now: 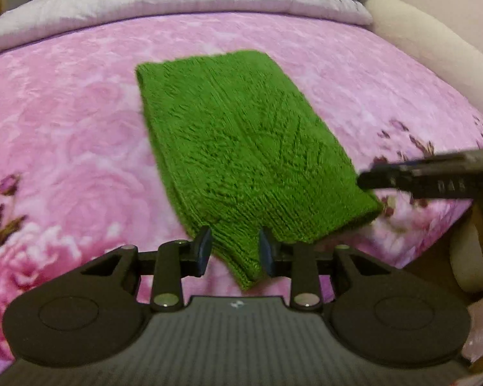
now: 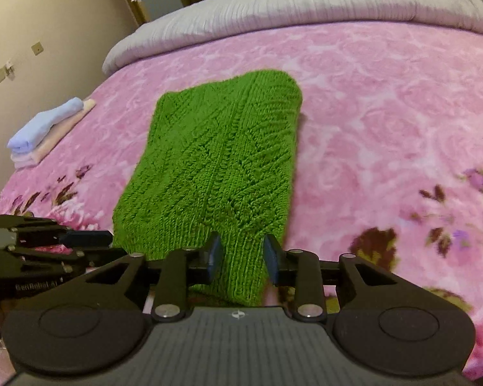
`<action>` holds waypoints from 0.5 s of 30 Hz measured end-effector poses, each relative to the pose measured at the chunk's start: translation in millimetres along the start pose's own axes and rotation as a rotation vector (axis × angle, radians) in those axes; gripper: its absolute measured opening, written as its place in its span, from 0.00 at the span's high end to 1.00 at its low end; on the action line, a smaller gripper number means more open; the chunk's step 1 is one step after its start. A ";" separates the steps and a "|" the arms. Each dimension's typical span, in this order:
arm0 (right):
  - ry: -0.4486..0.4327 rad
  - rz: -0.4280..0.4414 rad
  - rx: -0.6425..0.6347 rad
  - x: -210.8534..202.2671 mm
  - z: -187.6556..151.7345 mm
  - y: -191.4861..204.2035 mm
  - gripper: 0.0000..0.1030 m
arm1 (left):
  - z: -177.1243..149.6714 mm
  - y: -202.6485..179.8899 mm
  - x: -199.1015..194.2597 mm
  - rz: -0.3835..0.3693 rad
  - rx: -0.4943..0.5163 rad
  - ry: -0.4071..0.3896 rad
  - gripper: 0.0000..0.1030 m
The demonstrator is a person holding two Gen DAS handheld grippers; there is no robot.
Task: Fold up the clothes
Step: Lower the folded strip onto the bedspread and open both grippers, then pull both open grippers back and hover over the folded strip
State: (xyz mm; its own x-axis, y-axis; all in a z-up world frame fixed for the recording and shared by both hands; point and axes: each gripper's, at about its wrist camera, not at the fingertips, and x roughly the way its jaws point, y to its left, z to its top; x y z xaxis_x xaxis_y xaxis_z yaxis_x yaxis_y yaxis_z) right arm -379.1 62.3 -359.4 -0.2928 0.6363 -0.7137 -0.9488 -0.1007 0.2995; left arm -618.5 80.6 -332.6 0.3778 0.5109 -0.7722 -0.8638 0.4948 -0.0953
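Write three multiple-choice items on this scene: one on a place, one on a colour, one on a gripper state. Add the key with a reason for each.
1. Where does the stack of folded clothes lie?
A. on the grey duvet
B. near the bed's edge by the wall, apart from the knit
C. under the knit

2. What colour is the knitted garment?
A. green
B. blue
C. grey

3. How does the left gripper stand?
A. shut on nothing
B. away from the knit, over the blanket
C. open, fingers either side of the knit's near edge

Key: B, the right wrist view shows the stack at the pink blanket's far left edge; A, both views show a green knit; C, a clear gap with green knit between the fingers. The right gripper stands likewise.
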 end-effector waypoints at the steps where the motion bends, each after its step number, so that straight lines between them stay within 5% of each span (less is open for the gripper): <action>1: 0.003 -0.012 0.007 -3.7 -1.5 2.0 0.65 | 0.7 -1.4 -5.0 0.005 -0.008 -0.007 0.73; 3: 0.007 -0.027 0.028 -9.9 -6.1 3.1 0.54 | 0.9 -5.2 -13.5 0.015 -0.018 -0.018 0.70; 15: -0.045 -0.090 0.093 -57.0 -23.5 10.3 0.36 | -16.4 -35.0 -62.2 0.109 -0.016 -0.038 0.51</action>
State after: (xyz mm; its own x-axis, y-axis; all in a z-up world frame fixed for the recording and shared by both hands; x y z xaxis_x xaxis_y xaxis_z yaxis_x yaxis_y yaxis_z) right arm -375.0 7.0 -330.5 -0.1990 0.6734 -0.7120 -0.9553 0.0289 0.2943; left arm -617.2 20.0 -291.5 0.2937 0.5872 -0.7543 -0.9055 0.4238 -0.0227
